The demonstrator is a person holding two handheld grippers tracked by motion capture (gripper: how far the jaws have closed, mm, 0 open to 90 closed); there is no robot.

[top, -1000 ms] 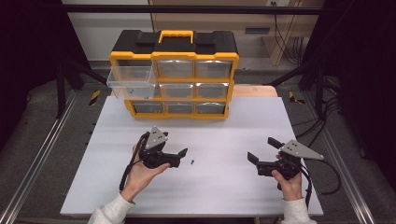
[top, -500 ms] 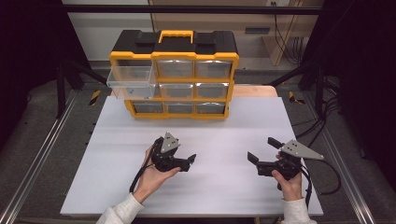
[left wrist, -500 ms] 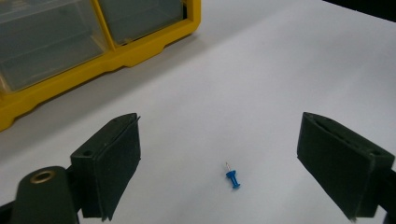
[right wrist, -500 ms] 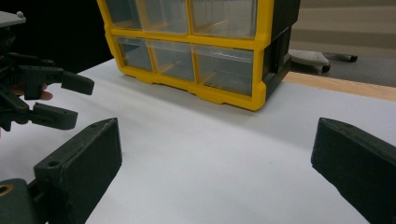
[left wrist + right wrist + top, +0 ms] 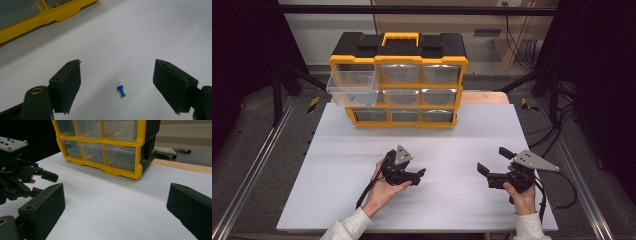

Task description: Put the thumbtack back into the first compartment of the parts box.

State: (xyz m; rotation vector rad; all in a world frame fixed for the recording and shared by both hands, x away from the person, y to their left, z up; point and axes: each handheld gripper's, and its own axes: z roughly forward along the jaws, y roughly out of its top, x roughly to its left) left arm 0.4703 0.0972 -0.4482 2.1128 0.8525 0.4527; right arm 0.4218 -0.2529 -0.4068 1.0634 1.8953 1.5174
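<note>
A small blue pushpin [image 5: 121, 90] lies on its side on the white tabletop [image 5: 332, 170], pin pointing away. My left gripper [image 5: 117, 72] hangs low over it with a jaw on each side. The jaws have just been closing, but wide gaps remain and the pads do not touch the pin. In the high view the left gripper [image 5: 418, 176] sits at the table's centre front. My right gripper [image 5: 493, 160] rests open at the front right, nothing between its jaws [image 5: 116, 192]. The left gripper's body [image 5: 15, 170] shows at the left of the right gripper view.
A yellow and black drawer organizer [image 5: 398, 80] with clear drawers stands at the back of the table. Its top-left drawer [image 5: 353, 87] is pulled out toward the front. Metal rails and cables run along both sides of the table.
The left gripper has moved to the right and sunk toward the tabletop, and its jaws have narrowed. The right gripper has stayed put.
</note>
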